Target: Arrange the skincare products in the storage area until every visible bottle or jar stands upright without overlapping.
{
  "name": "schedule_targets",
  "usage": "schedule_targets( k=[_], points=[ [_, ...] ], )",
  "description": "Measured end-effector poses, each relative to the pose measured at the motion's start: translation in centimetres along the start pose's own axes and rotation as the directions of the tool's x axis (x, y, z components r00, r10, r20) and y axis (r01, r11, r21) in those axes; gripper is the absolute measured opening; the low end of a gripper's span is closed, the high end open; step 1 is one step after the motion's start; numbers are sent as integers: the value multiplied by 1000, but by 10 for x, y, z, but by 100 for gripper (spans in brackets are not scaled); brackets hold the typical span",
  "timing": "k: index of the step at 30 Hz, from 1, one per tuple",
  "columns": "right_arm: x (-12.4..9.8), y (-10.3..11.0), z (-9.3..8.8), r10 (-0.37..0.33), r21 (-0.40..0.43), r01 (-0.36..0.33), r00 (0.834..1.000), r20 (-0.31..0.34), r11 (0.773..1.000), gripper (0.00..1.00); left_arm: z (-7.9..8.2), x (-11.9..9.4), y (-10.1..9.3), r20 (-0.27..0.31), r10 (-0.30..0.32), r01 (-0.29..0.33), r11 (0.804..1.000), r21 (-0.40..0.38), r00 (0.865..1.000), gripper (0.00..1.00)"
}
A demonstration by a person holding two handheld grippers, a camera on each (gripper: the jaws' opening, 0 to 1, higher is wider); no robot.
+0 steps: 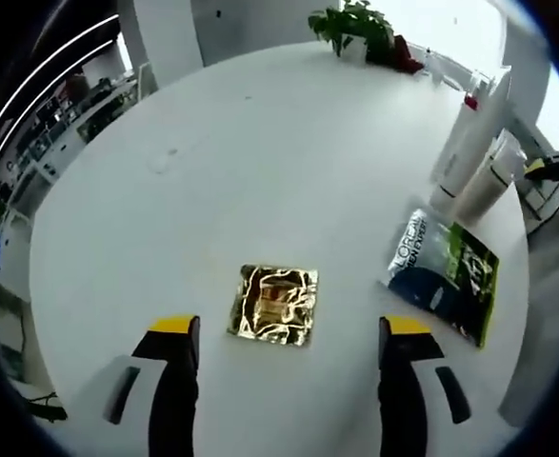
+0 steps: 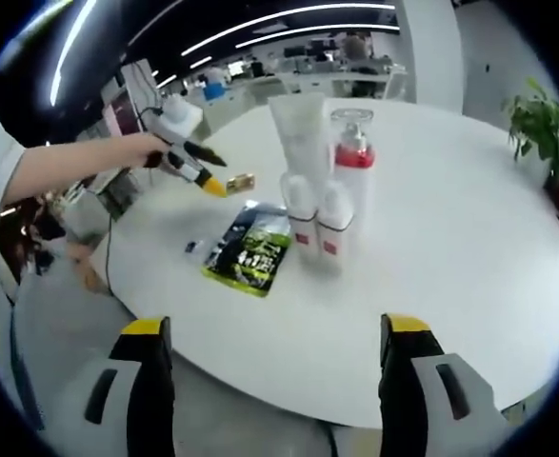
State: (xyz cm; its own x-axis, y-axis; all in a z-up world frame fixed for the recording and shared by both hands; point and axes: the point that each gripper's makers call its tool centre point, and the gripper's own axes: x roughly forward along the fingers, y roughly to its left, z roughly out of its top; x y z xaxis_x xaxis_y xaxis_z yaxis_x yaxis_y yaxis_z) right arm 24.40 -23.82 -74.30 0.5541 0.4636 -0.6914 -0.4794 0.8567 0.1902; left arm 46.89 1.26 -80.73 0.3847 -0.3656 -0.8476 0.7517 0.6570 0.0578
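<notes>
A gold foil sachet (image 1: 275, 304) lies flat on the white round table (image 1: 260, 171), just ahead of my left gripper (image 1: 290, 333), which is open with nothing between its jaws. A dark blue and green sachet (image 1: 446, 270) lies flat to the right. Beyond it stand white tubes (image 1: 469, 152), upright and close together. In the right gripper view, the tubes (image 2: 312, 205) and a bottle with a red collar (image 2: 353, 171) stand in a tight cluster, the green sachet (image 2: 250, 252) lies beside them, and my right gripper (image 2: 274, 367) is open before the table edge. The left gripper (image 2: 198, 171), held by a hand, hovers near the gold sachet (image 2: 241, 181).
A potted green plant (image 1: 355, 27) stands at the table's far edge, also visible as the plant (image 2: 536, 129) at the right. The near rim of the table (image 2: 355, 400) curves just ahead of the right gripper. Office desks and a person's arm (image 2: 69, 167) lie beyond the table.
</notes>
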Motion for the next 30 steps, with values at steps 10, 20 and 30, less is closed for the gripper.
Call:
schedule_targets(
  k=[10,20,30],
  points=[
    [1,0,-1,8,11,-8,1000,-5,1000,90,2,8,2,-21,-31,32,999,32,999,70],
    [1,0,-1,13,20,-13,1000,-1,1000,90,-2,19,-1,-41,-63,64,998,27,997,63],
    [1,1,-1,17,35,-17,1000,1,999,90,-3,24,-3,-57,-82,84,996,30,995,57]
  ],
)
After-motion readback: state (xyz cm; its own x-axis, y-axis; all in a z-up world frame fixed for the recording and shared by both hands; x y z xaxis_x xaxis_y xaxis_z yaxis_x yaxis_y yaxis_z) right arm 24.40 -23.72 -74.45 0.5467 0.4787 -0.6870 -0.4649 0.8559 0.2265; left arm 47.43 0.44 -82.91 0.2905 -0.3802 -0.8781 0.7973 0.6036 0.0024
